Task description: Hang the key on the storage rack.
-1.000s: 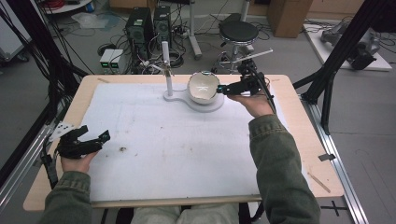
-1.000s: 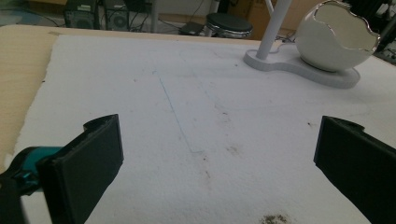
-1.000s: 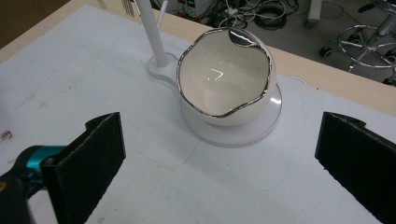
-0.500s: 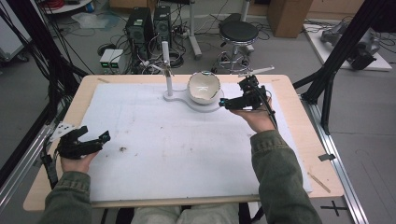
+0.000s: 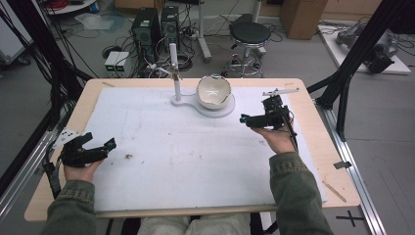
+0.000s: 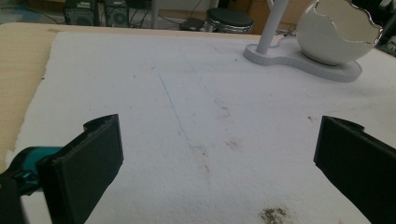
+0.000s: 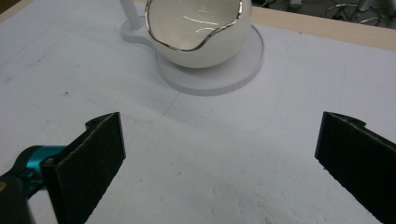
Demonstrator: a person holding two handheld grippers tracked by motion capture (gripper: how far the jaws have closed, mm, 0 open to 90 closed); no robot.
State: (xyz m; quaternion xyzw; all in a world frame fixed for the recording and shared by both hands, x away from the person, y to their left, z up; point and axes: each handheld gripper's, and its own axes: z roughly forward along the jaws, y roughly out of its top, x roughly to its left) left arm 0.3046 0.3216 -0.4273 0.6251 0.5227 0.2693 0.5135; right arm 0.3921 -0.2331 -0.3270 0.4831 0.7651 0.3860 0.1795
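A white eggshell-shaped bowl point(image 5: 213, 91) point(image 7: 196, 32) point(image 6: 338, 32) with a jagged, silver-edged rim sits on a flat white stand point(image 5: 221, 110) with an upright post point(image 5: 174, 73) at the table's far middle. My right gripper point(image 5: 244, 119) point(image 7: 219, 154) is open and holds nothing. It hovers over the white mat to the right of the bowl and nearer than it, with its jaws toward the bowl. Down at the near left edge of the mat rests my left gripper point(image 5: 108, 145) point(image 6: 219, 158), open with nothing in it.
A white foam mat point(image 5: 195, 161) covers most of the wooden table point(image 5: 328, 161). Small brown stains point(image 5: 128, 156) point(image 6: 275, 214) mark the mat near the left gripper. A thin wooden stick point(image 5: 334, 191) lies at the right edge. A stool point(image 5: 249, 34) and computers point(image 5: 156, 27) stand behind the table.
My right gripper has drawn back from the bowl, moving right and toward the person. The left gripper has stayed where it was.
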